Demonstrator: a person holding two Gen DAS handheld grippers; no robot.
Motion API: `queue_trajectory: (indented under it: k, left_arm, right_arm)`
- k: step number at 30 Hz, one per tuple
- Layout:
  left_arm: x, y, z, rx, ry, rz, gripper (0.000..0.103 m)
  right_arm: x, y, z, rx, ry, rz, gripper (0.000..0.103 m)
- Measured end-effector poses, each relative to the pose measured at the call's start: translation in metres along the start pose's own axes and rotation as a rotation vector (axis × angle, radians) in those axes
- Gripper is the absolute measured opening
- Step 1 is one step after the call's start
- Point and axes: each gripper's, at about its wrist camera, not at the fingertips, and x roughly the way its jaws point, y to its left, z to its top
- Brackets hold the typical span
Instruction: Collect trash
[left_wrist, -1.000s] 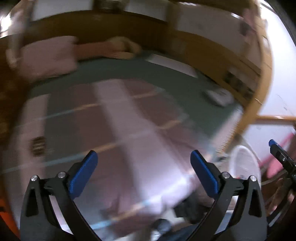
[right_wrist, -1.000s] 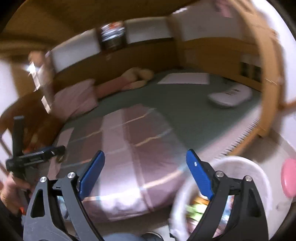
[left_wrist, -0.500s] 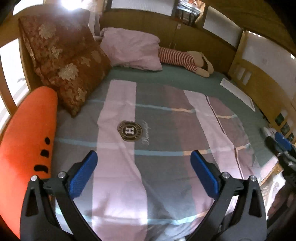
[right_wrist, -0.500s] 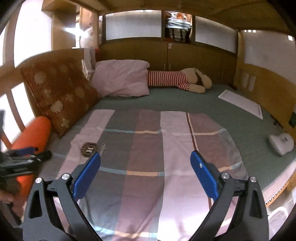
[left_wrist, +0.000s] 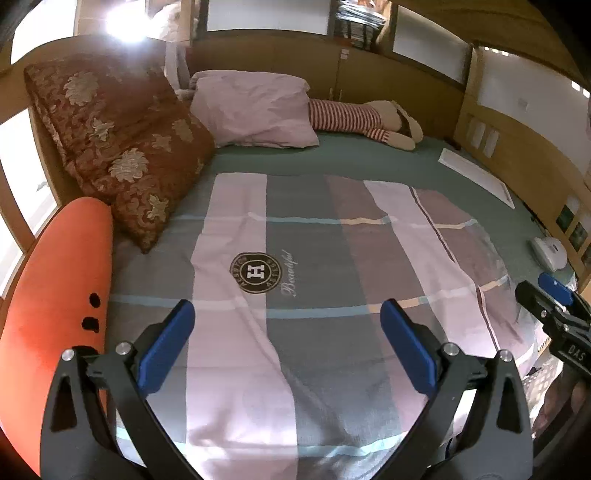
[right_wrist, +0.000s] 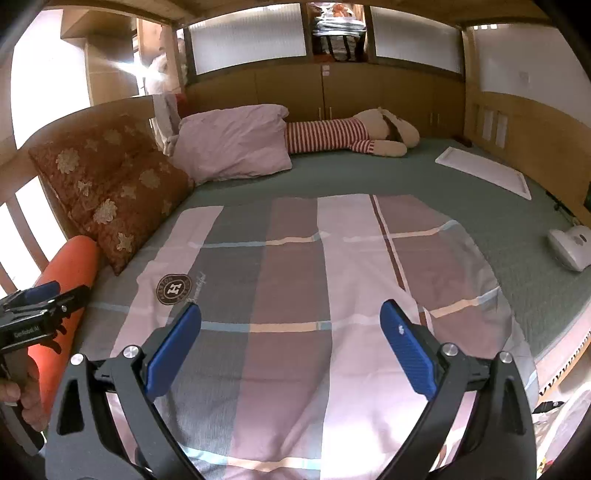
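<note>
My left gripper (left_wrist: 286, 349) is open and empty above the near part of a striped pink and grey quilt (left_wrist: 314, 266) on a bed. My right gripper (right_wrist: 291, 349) is open and empty above the same quilt (right_wrist: 314, 280). No loose trash shows on the bed. The right gripper shows at the right edge of the left wrist view (left_wrist: 554, 295), and the left gripper at the left edge of the right wrist view (right_wrist: 40, 299). A bit of a white bin bag (right_wrist: 569, 417) shows at the lower right in the right wrist view.
A brown flowered cushion (left_wrist: 118, 147), a pink pillow (left_wrist: 255, 107), a striped plush toy (left_wrist: 362, 118) and an orange bolster (left_wrist: 59, 288) lie on the bed. A white flat board (right_wrist: 484, 170) and a white handheld device (right_wrist: 572, 247) lie on the green sheet at right. Wooden walls surround the bed.
Both views swung up from the floor and the white bin to the bed, then settled. Since half a second ago both grippers have barely moved and stay open.
</note>
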Motion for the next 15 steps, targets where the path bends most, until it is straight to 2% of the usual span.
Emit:
queue_trajectory:
  k: [15]
  left_arm:
    - [0.0042, 0.0058, -0.0019, -0.008, 0.009, 0.005, 0.100]
  right_arm:
    - [0.0010, 0.0035, -0.0005, -0.006, 0.009, 0.010, 0.095]
